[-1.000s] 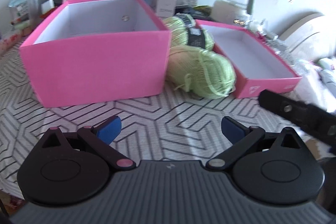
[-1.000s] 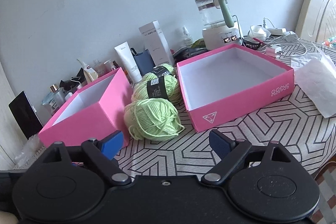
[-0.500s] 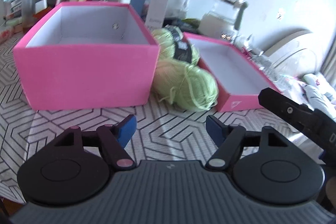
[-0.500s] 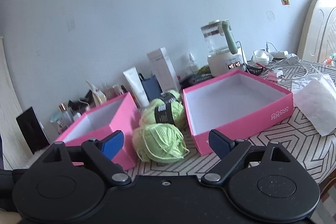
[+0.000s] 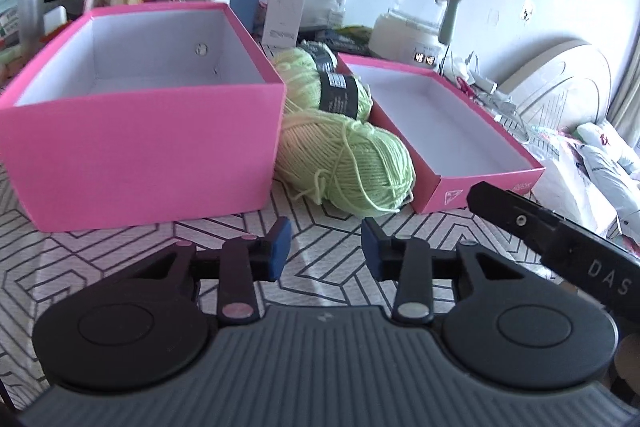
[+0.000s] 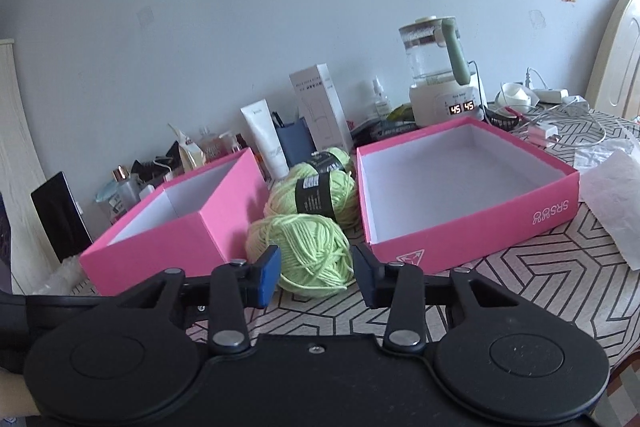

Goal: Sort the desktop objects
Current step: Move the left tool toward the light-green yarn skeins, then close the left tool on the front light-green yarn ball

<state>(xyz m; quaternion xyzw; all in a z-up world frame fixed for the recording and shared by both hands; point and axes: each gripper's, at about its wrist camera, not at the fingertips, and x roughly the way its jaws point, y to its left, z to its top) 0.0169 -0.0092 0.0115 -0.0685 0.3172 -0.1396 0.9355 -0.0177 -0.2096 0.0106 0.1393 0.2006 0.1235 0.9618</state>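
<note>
- The left gripper (image 5: 322, 247) hovers over the patterned tabletop (image 5: 120, 259), its blue-padded fingers (image 5: 279, 247) spread with nothing between them.
- The right gripper (image 6: 316, 269) has its fingers likewise parted and empty; part of its black body juts into the left wrist view at the right edge.
- Green yarn balls lie between the deep pink box (image 5: 140, 147) and the shallow pink lid (image 5: 448, 131): the unlabelled ball (image 5: 352, 167) in front, the black-banded skeins (image 5: 332, 87) partly hidden behind it.
- How many banded skeins there are is hard to tell.
- Behind stand an electric kettle (image 6: 438, 75) and cosmetics, cut off by the boxes.
</note>
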